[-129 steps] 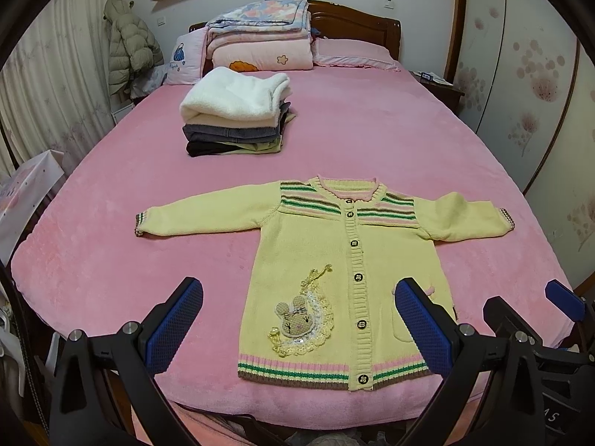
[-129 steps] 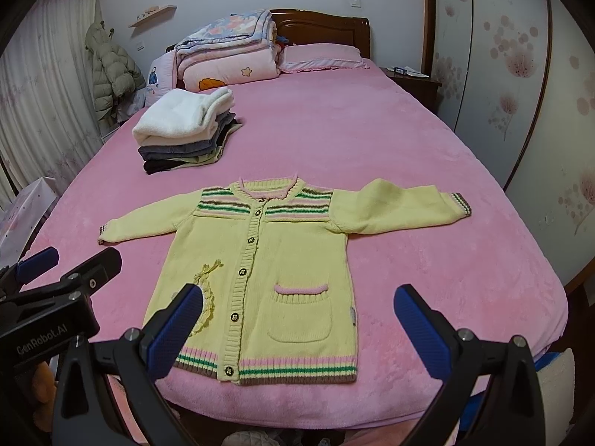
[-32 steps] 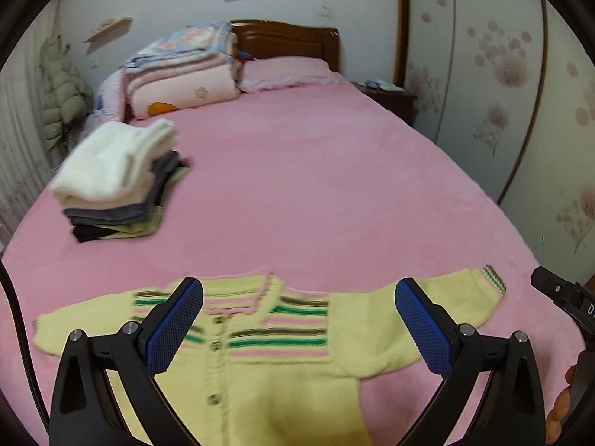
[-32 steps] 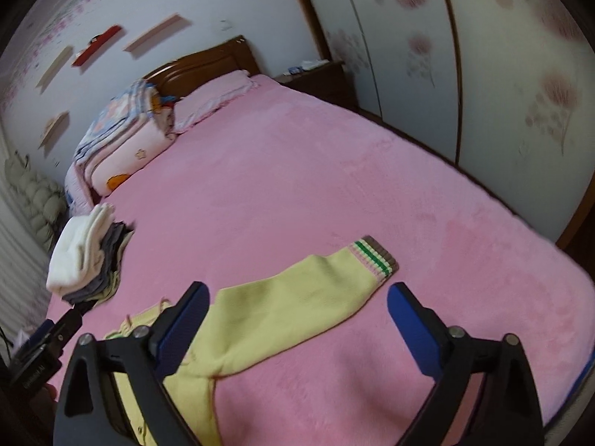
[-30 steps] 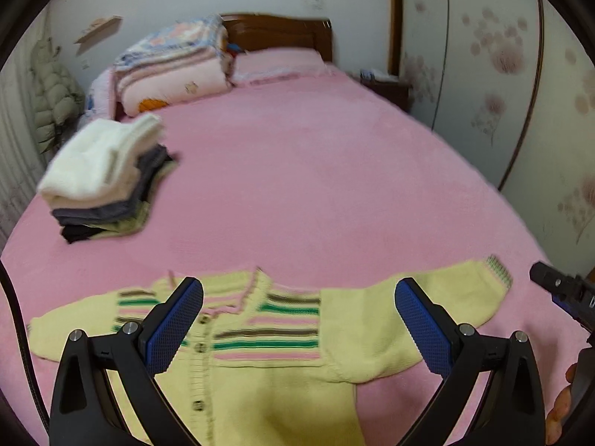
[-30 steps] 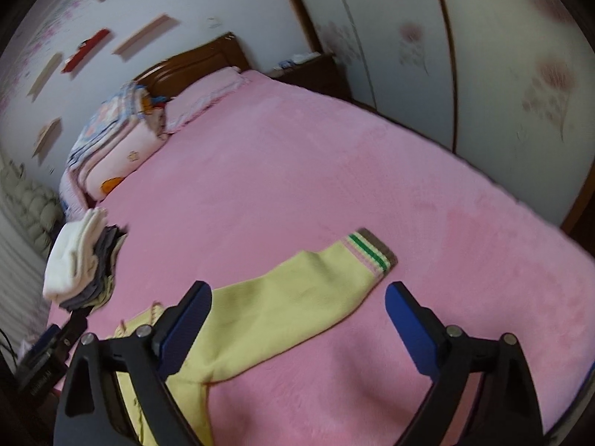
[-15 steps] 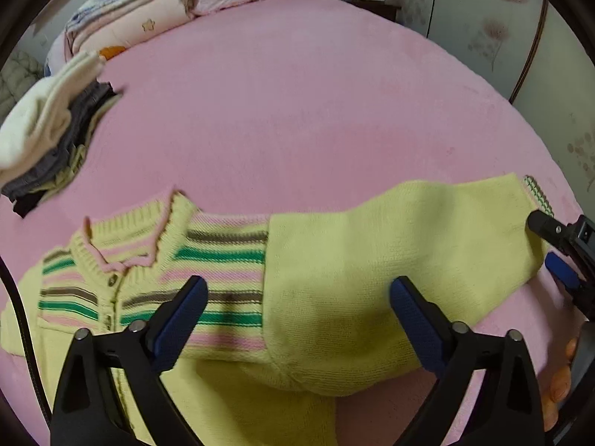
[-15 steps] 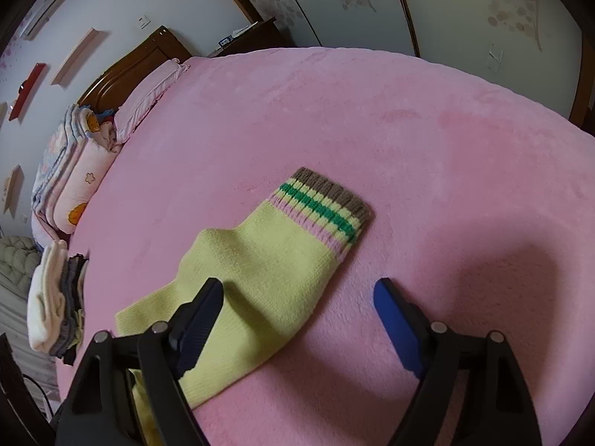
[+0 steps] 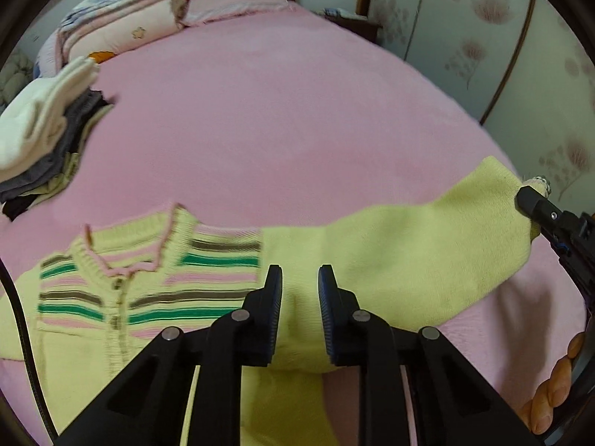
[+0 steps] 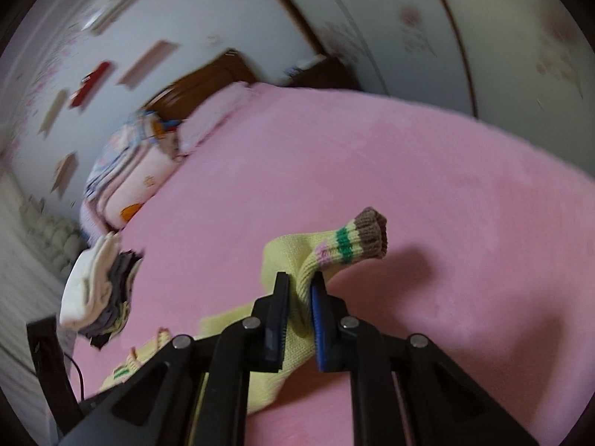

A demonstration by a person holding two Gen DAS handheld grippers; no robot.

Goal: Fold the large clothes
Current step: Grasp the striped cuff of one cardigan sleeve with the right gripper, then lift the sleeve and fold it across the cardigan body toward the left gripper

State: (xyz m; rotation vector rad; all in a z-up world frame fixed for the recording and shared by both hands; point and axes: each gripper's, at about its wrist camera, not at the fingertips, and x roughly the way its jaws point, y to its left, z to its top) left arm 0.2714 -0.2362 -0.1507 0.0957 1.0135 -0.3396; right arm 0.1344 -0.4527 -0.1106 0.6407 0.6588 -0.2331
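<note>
A yellow knit cardigan [image 9: 208, 271] with green, brown and pink stripes lies on the pink bed [image 9: 282, 119]. My left gripper [image 9: 299, 282] has its jaws nearly closed on the right sleeve [image 9: 401, 245] near the shoulder. My right gripper [image 10: 300, 290] is shut on the same sleeve just behind its striped cuff [image 10: 357, 239] and holds the cuff lifted off the bed. The right gripper's tip also shows in the left wrist view [image 9: 535, 204] at the sleeve's end.
A stack of folded clothes [image 9: 41, 130] with a white one on top sits at the left of the bed. Folded quilts [image 9: 122, 26] and a pillow lie by the headboard. A wardrobe wall [image 9: 520, 55] runs along the right side.
Both grippers have closed from wide open onto the right sleeve. The right one has raised the cuff off the bed.
</note>
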